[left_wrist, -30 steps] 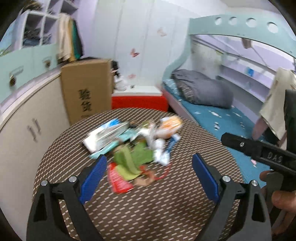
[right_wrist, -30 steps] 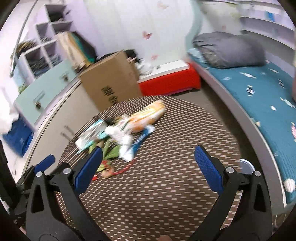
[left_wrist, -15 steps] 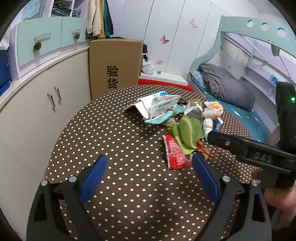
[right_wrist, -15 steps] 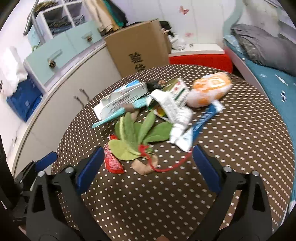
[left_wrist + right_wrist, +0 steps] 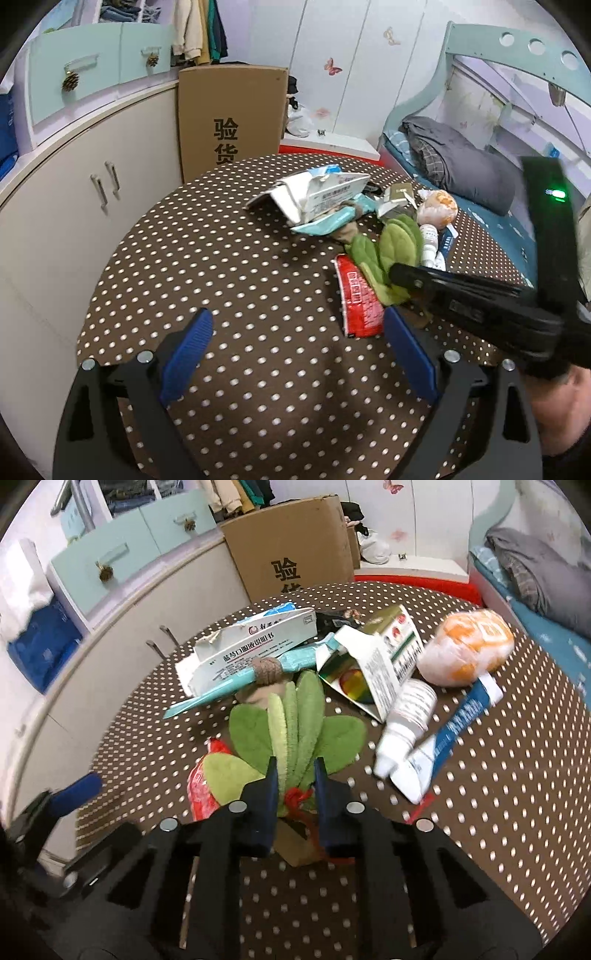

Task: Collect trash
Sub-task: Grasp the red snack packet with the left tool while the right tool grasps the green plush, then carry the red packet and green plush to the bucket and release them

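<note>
A pile of trash lies on a round brown dotted table (image 5: 236, 280). My right gripper (image 5: 294, 775) is shut on the stem of a green felt leaf bundle (image 5: 295, 727) with red string; the bundle also shows in the left wrist view (image 5: 391, 247). Beside it lie a red wrapper (image 5: 358, 299), a white medicine box (image 5: 255, 646), an opened carton (image 5: 373, 664), a white bottle (image 5: 406, 716), a blue tube (image 5: 458, 720) and an orange bag (image 5: 465, 650). My left gripper (image 5: 299, 339) is open and empty above the table's near left part.
A cardboard box (image 5: 231, 114) stands behind the table. White cupboards (image 5: 74, 192) run along the left. A bed with a grey blanket (image 5: 458, 166) is at the right. The right gripper's body (image 5: 480, 302) crosses the left wrist view.
My right gripper has moved down to the pile and shut on the green leaf bundle. My left gripper has come closer to the table and stays open.
</note>
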Motion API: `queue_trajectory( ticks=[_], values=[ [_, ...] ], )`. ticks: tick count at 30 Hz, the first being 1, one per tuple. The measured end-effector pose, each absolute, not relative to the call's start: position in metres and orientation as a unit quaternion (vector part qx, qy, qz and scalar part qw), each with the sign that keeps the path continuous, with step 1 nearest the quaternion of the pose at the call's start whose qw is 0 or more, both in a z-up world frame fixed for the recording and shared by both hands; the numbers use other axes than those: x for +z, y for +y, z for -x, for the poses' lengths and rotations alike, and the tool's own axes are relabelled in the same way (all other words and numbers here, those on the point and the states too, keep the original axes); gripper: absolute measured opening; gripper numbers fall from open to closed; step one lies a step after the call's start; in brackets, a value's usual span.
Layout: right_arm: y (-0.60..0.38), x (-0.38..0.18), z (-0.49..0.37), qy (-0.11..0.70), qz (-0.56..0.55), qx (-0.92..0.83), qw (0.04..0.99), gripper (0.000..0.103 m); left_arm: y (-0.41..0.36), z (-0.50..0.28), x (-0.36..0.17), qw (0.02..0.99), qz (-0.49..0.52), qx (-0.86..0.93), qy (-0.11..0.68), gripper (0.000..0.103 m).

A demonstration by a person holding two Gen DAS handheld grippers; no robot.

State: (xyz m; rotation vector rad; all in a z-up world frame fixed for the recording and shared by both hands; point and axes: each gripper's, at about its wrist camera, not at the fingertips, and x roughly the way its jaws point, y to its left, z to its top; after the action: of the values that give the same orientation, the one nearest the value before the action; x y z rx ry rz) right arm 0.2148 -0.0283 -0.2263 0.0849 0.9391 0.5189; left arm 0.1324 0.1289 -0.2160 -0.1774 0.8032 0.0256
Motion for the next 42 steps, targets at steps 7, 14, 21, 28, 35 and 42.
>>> queue_trajectory(
  ticks=[7,14,21,28,35,42],
  values=[
    [-0.074,-0.212,-0.186,0.432,-0.079,0.246,0.864,0.017,0.106,-0.161,-0.228,0.913,0.060,-0.002,0.403,0.091],
    [-0.119,-0.199,-0.174,0.412,-0.109,0.220,0.877,0.017,0.093,-0.181,-0.241,0.903,0.050,-0.018,0.427,0.058],
    [-0.159,-0.189,-0.171,0.391,-0.136,0.205,0.887,0.017,0.083,-0.168,-0.233,0.903,0.057,-0.045,0.423,0.026],
    [-0.201,-0.175,-0.162,0.366,-0.162,0.193,0.896,0.017,0.057,-0.152,-0.203,0.914,0.054,-0.073,0.396,0.026],
    [-0.248,-0.158,-0.150,0.332,-0.189,0.170,0.908,0.017,0.012,-0.154,-0.174,0.920,0.039,-0.112,0.372,0.026],
    [-0.321,-0.141,-0.138,0.293,-0.216,0.111,0.925,0.017,-0.071,-0.163,-0.138,0.924,0.005,-0.184,0.335,0.026]
  ],
)
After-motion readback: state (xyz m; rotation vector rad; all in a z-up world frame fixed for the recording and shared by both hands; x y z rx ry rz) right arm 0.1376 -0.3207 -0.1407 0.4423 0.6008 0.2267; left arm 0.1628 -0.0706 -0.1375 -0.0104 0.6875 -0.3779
